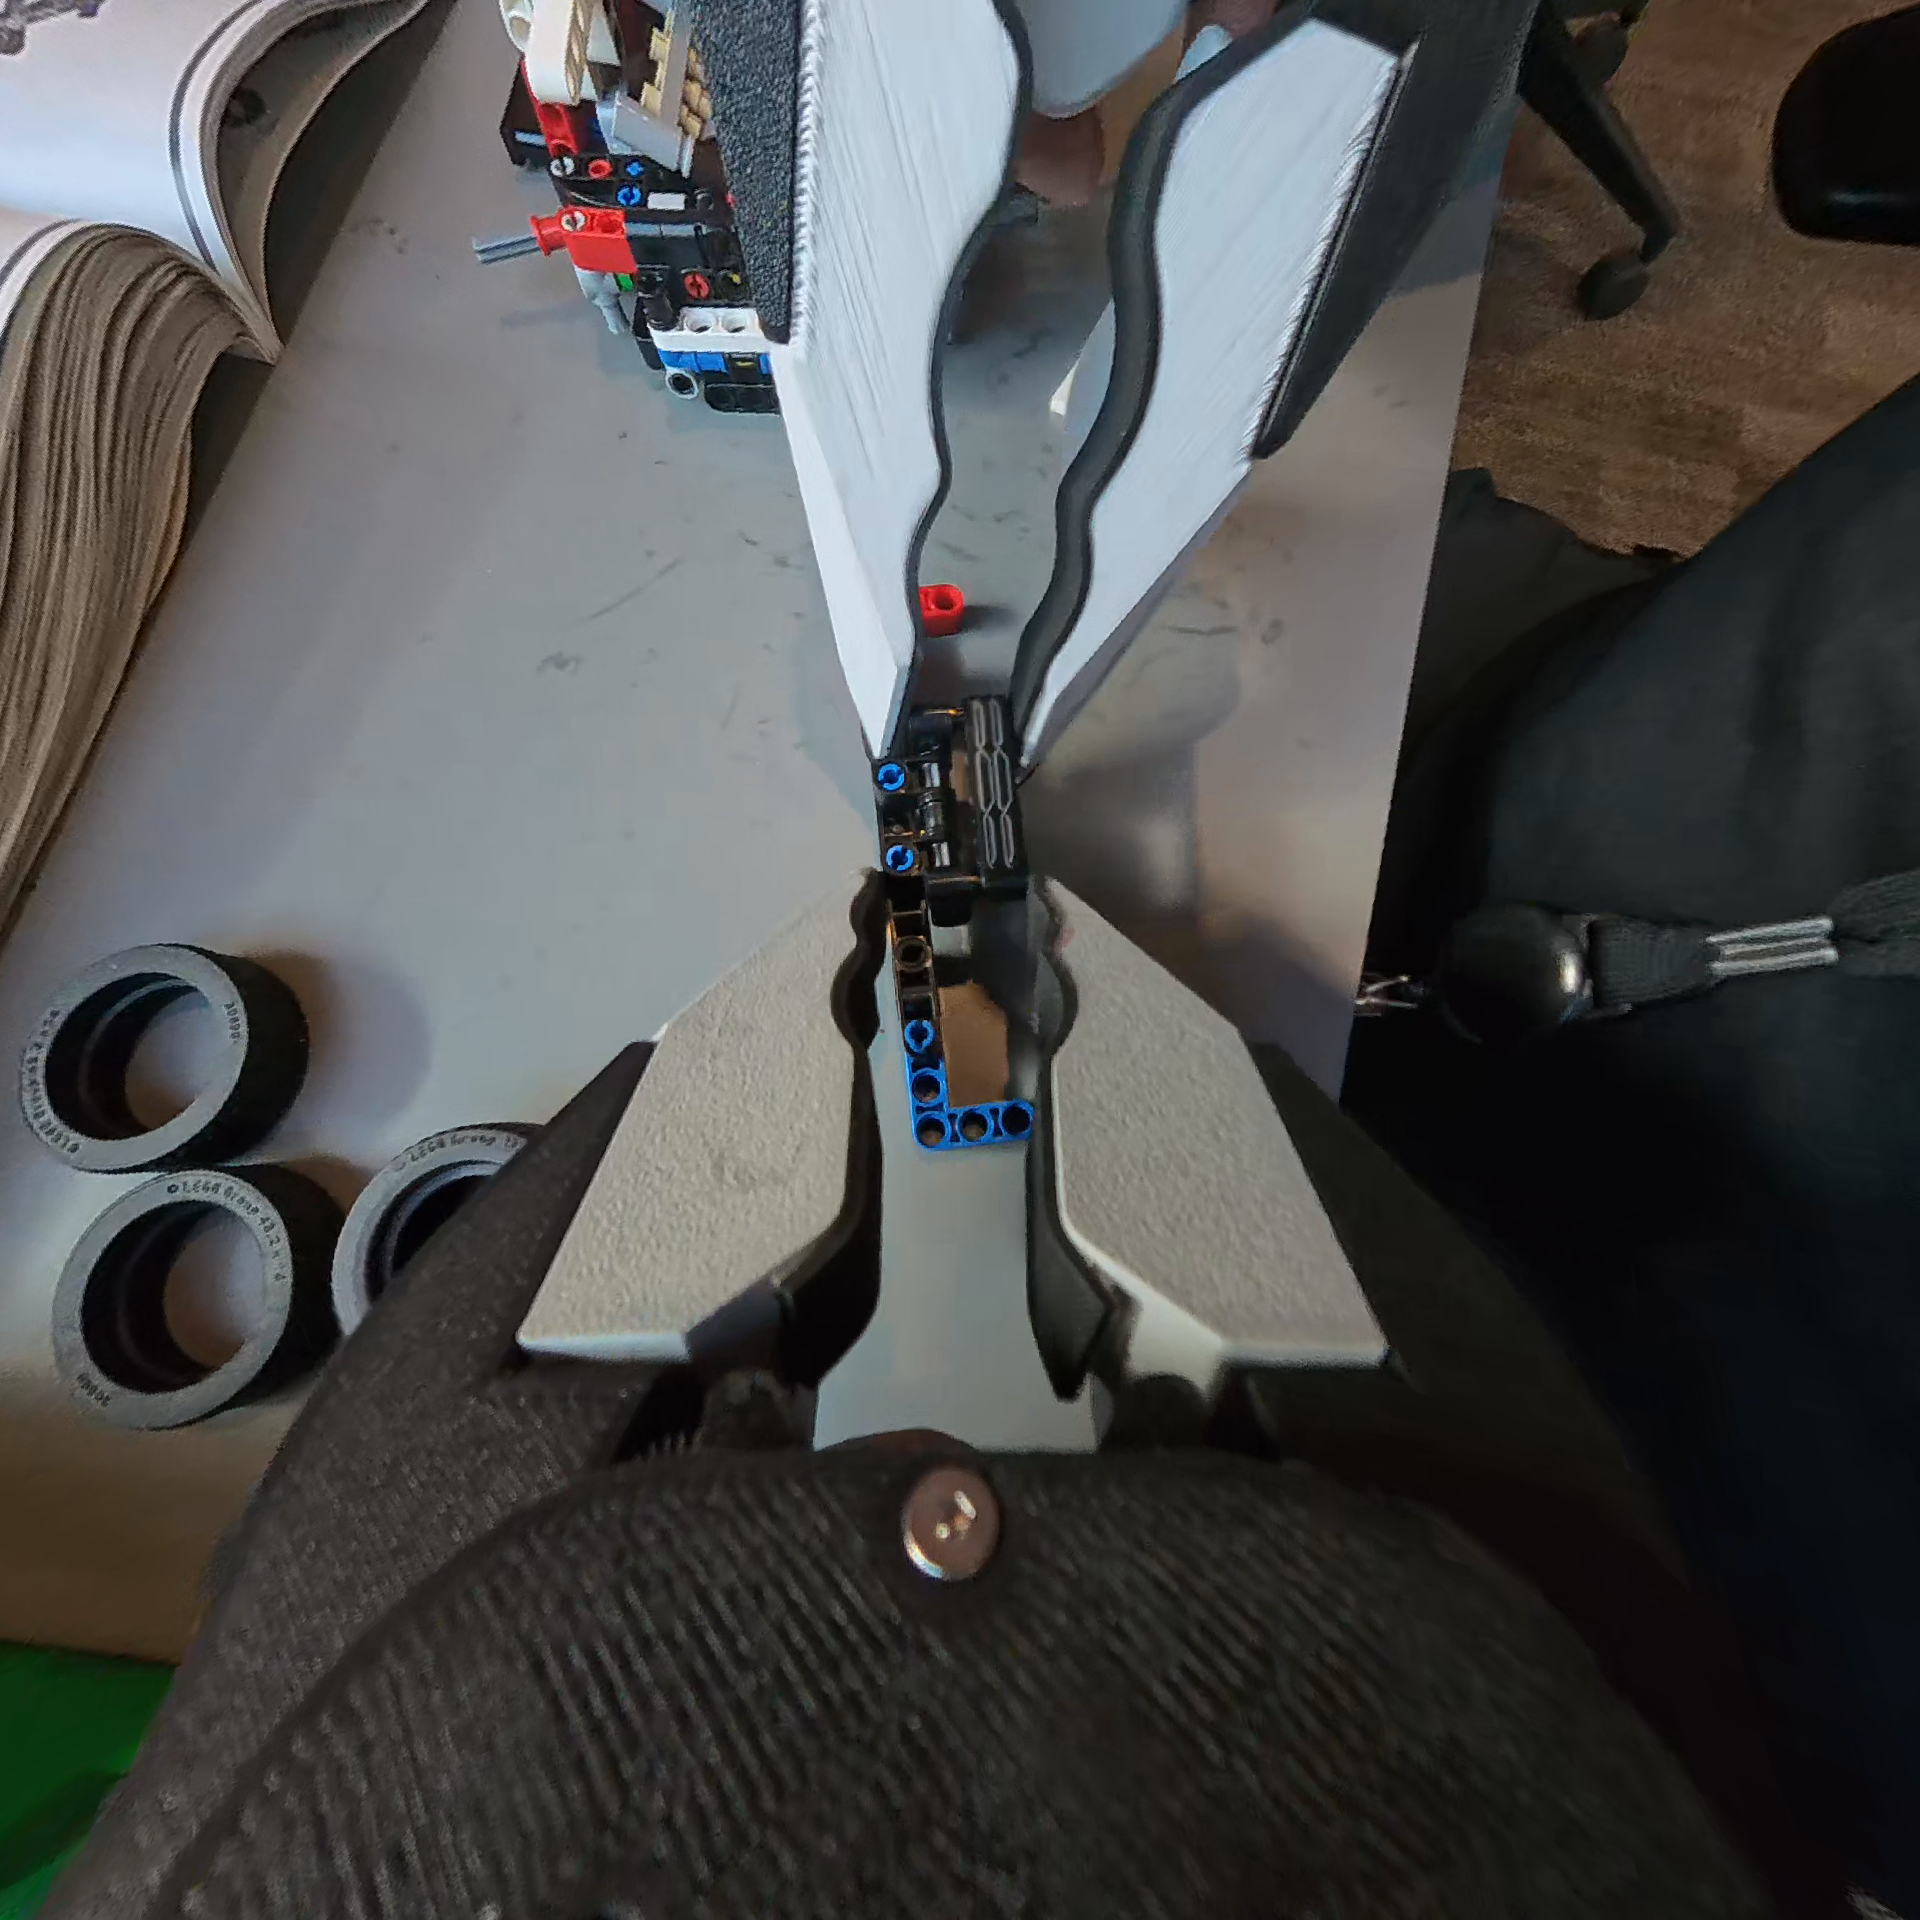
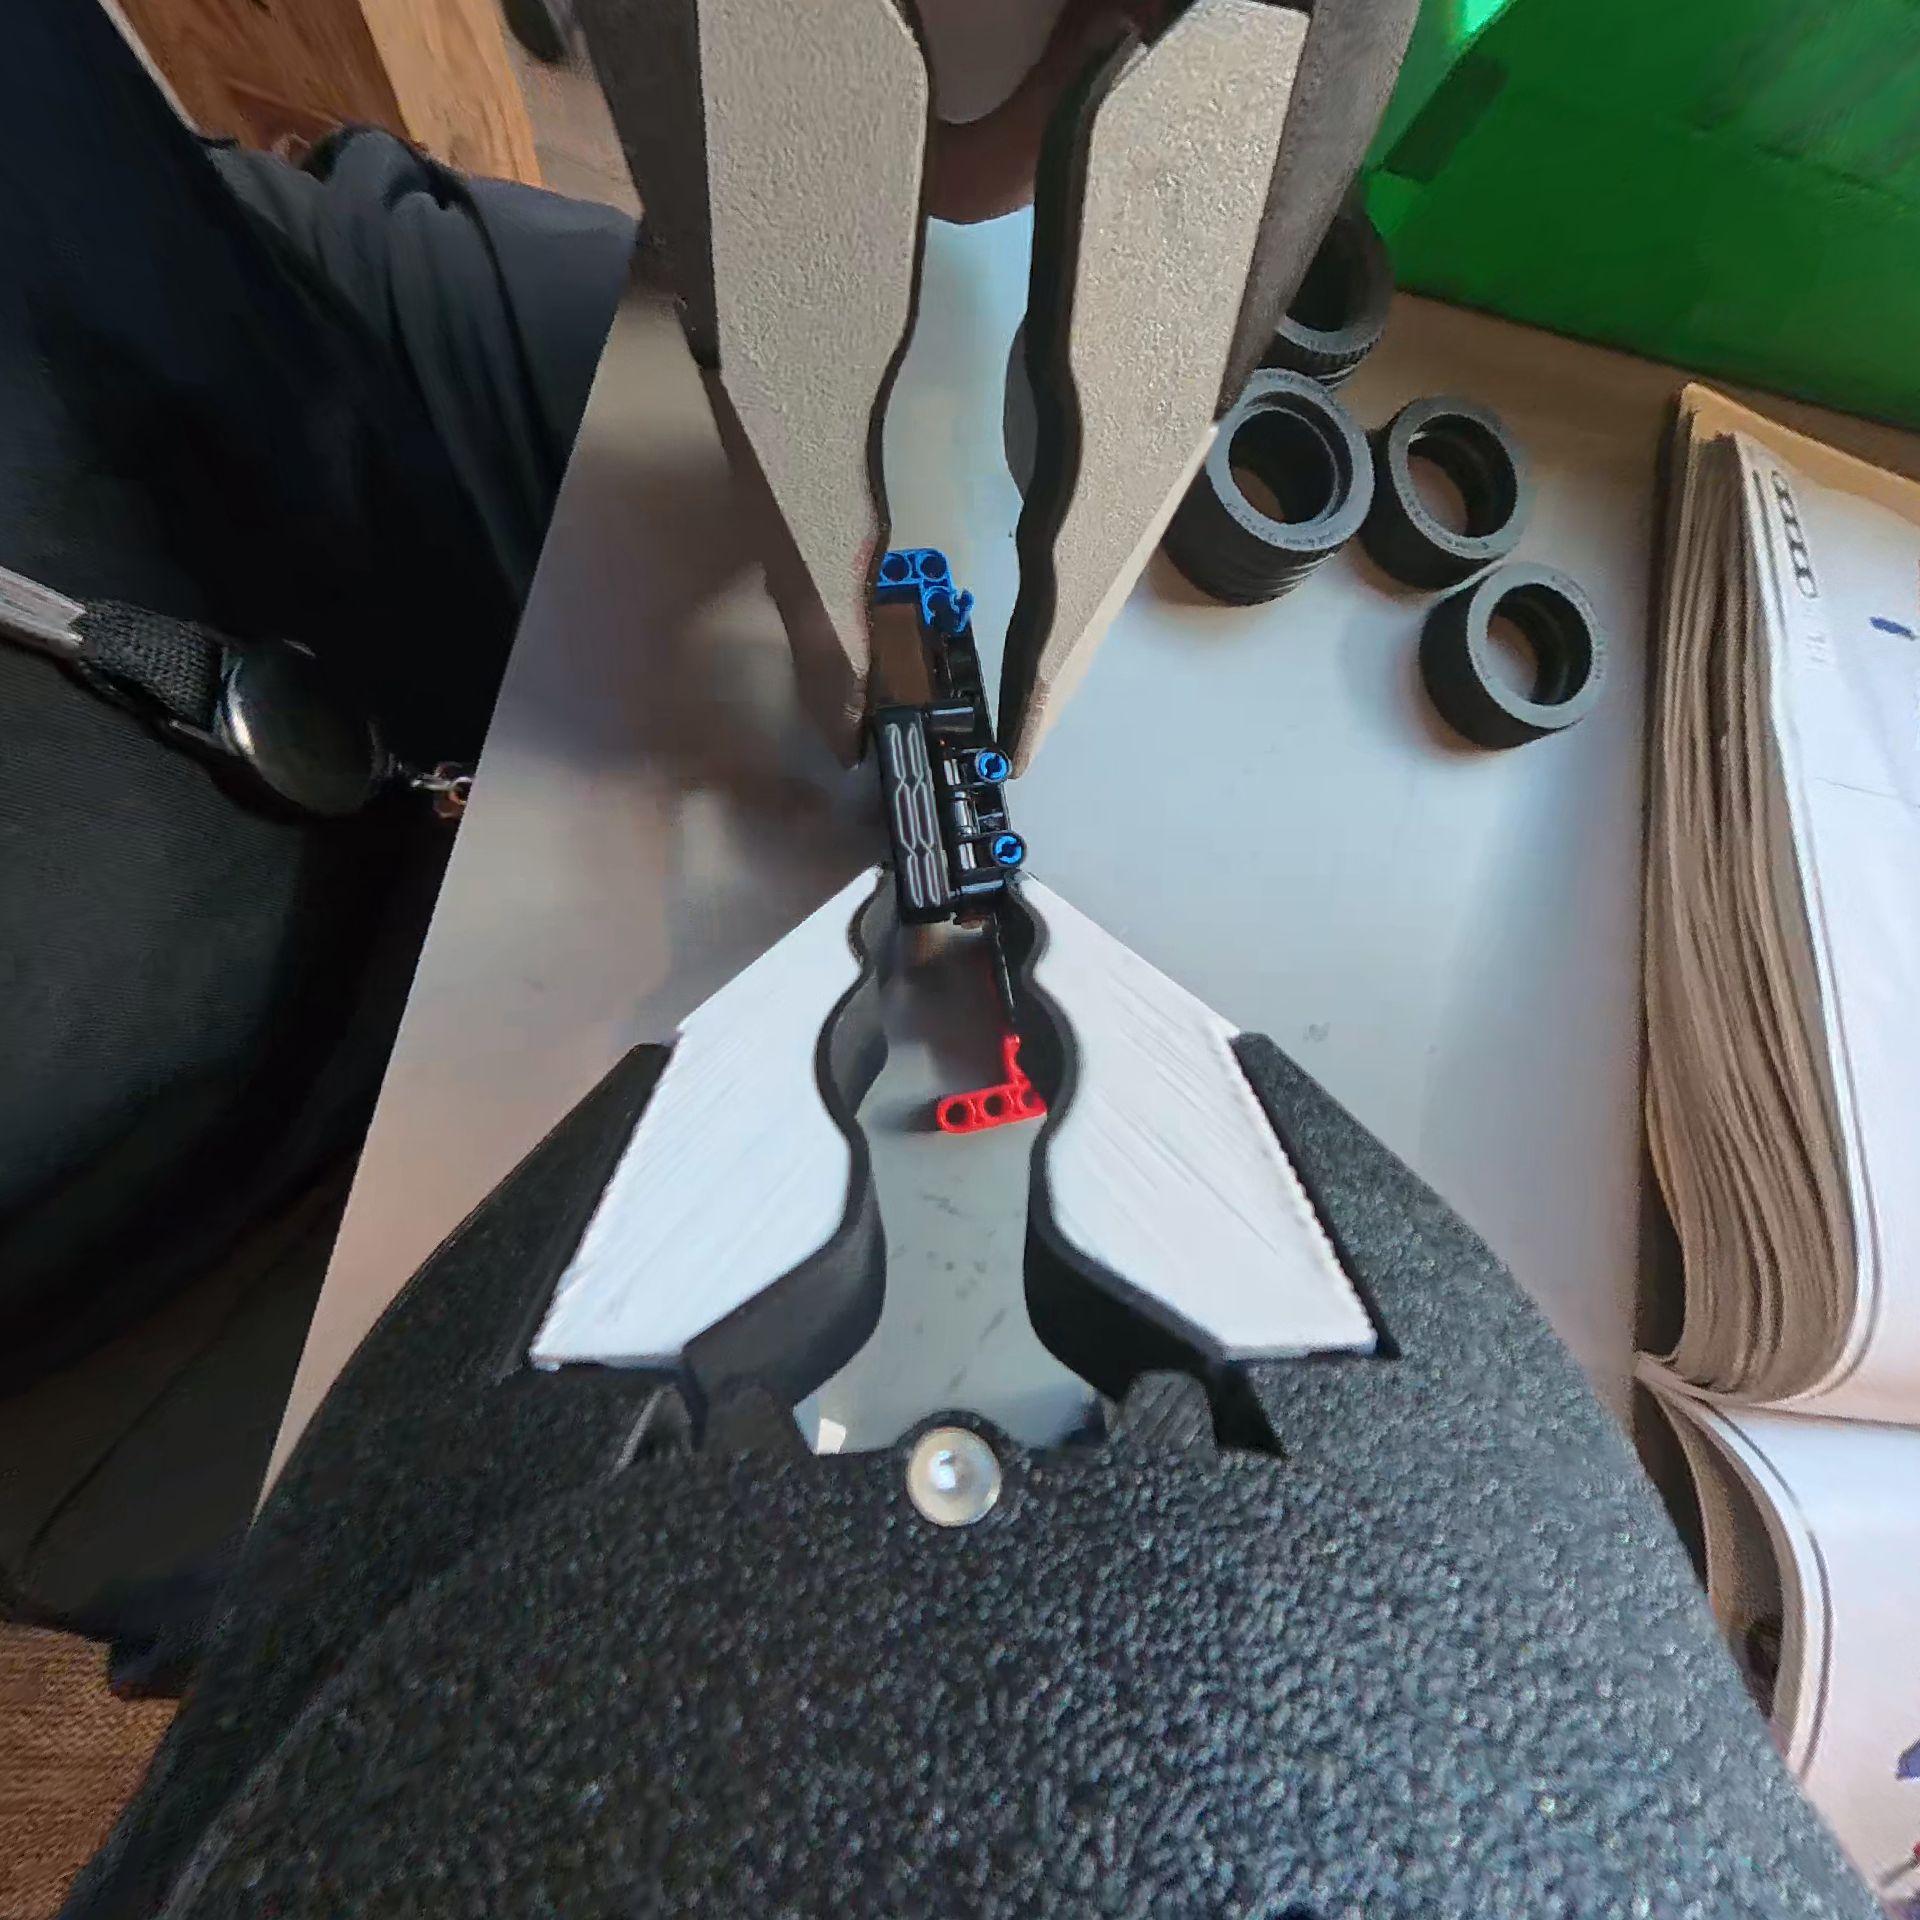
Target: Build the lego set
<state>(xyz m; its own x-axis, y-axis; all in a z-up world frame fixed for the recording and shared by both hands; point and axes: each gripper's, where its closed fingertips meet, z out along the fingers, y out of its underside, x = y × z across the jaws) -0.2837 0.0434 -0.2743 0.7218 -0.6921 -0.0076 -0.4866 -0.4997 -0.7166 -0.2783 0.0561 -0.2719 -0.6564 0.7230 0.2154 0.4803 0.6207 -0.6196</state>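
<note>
1. I have the small black sub-assembly point(image 1: 951, 821) at the centre of both wrist views, held in the air above the grey table point(image 1: 468, 644) between my two grippers, which meet tip to tip.
2. My left gripper point(image 1: 956, 914) is pinching the near end, where a blue L-shaped beam point(image 1: 940, 1107) hangs back between its fingers.
3. My right gripper point(image 2: 940, 904) is closed on the opposite end; a red L-shaped beam point(image 2: 997, 1101) shows between its fingers in the lower centre of the right wrist view, on a thin black rod.
4. To do this well I judge both grips should stay square to the piece and push straight along its length, since any twist could pop the blue pins point(image 1: 894, 777) loose.
5. The partly built model point(image 1: 644, 208) sits at the upper centre of the left wrist view, well apart from the piece.
6. Black tyres point(image 1: 156, 1049) lie at lower left there and carry moulded lettering on their sidewalls.
7. The open instruction booklet point(image 2: 1766, 935) fills the right edge of the right wrist view; its print is too small to read.
</note>
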